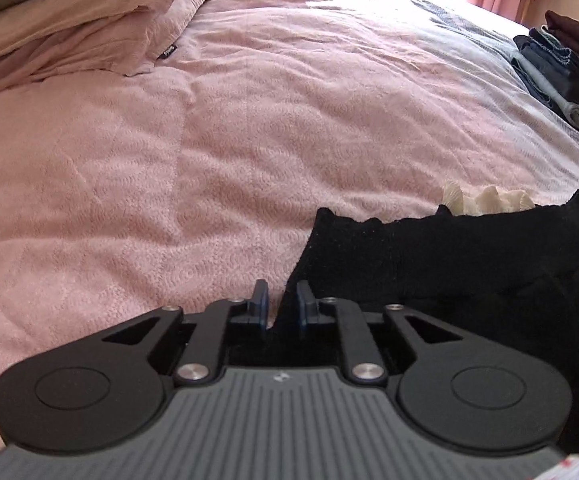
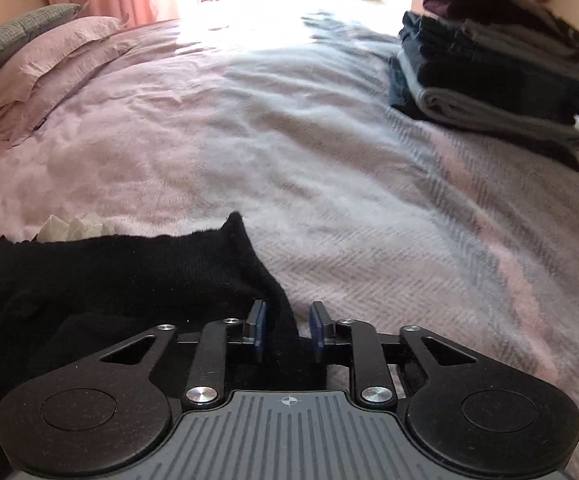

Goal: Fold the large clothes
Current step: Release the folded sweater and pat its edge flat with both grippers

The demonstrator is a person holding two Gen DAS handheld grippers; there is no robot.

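A stack of folded clothes, dark and grey pieces laid one on another, sits near the far right edge of the bed. That part of the job looks done. The piece now in work is a black garment, knitted by the look of it, lying at the near edge of the bed between the two tools. Something cream and ruffled shows just beyond its far edge; whether it belongs to the same garment cannot be told.

The left hand-held gripper has its pads nearly together, with the garment's left edge running in between them; the cloth touches the right pad, but a firm pinch cannot be confirmed from this view. The right hand-held gripper stands with its jaws somewhat wider, and the garment's right edge passes between them with a clear gap on the right pad's side, so it is not yet clamped.

The garment lies rumpled, its corners peaked up and its body bunched toward the near edge. Judged from that, the fold on this piece is at an early stage: both edges are just being taken up, and the spreading, folding and stacking remain. Pink pillows rest at the far left of the bed.
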